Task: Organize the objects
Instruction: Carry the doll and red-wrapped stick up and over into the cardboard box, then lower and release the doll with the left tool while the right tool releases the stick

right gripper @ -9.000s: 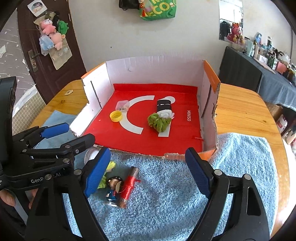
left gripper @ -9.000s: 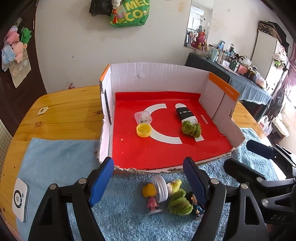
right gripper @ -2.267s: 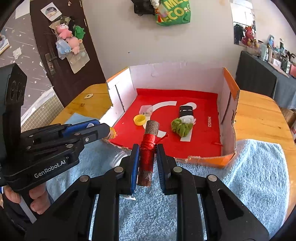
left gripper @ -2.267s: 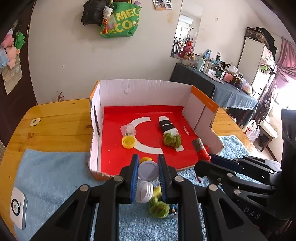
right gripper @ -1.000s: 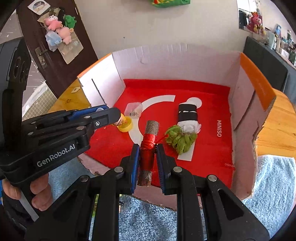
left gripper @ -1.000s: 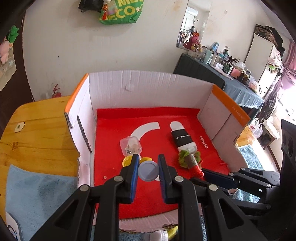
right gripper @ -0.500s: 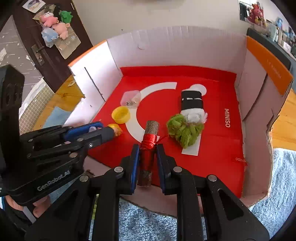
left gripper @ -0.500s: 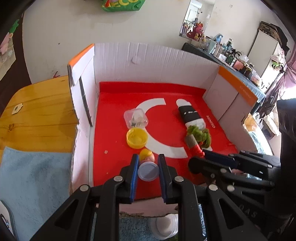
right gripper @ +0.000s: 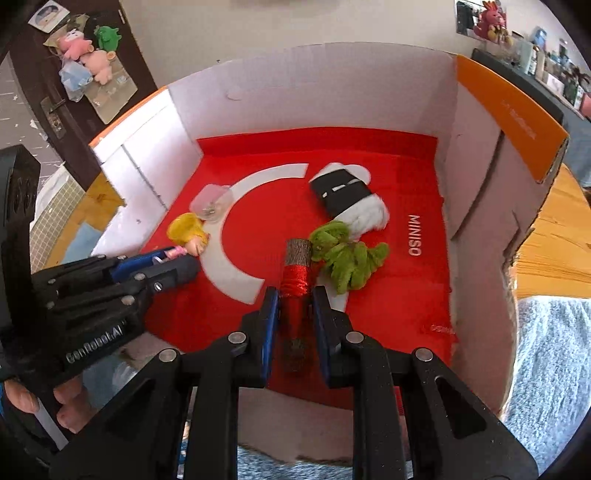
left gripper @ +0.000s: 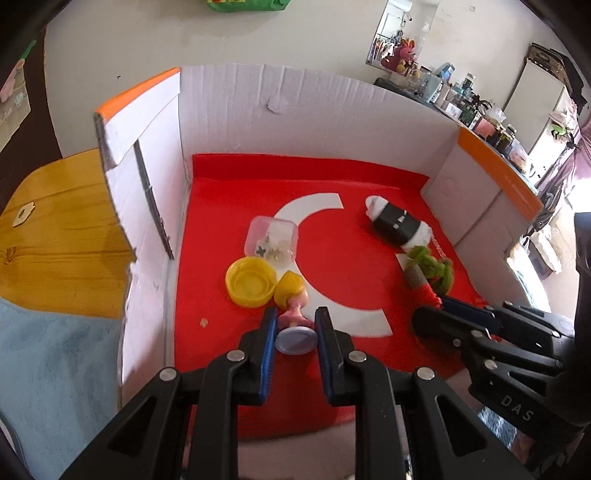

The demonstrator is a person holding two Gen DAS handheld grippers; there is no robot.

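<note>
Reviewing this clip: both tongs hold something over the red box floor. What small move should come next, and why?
Probably open both tongs. The left tongs hold the doll by its base beside the yellow cap; the right tongs hold the stick beside the green toy, both low over the box floor.

Background stuff: wooden table (left gripper: 55, 236) with a blue towel (left gripper: 55, 369) on it, plush toys (right gripper: 86, 50) hanging on a dark door (right gripper: 40, 74), green bag (left gripper: 240, 3) on the wall, cluttered counter (left gripper: 461, 107), maybe bottles and jars.
</note>
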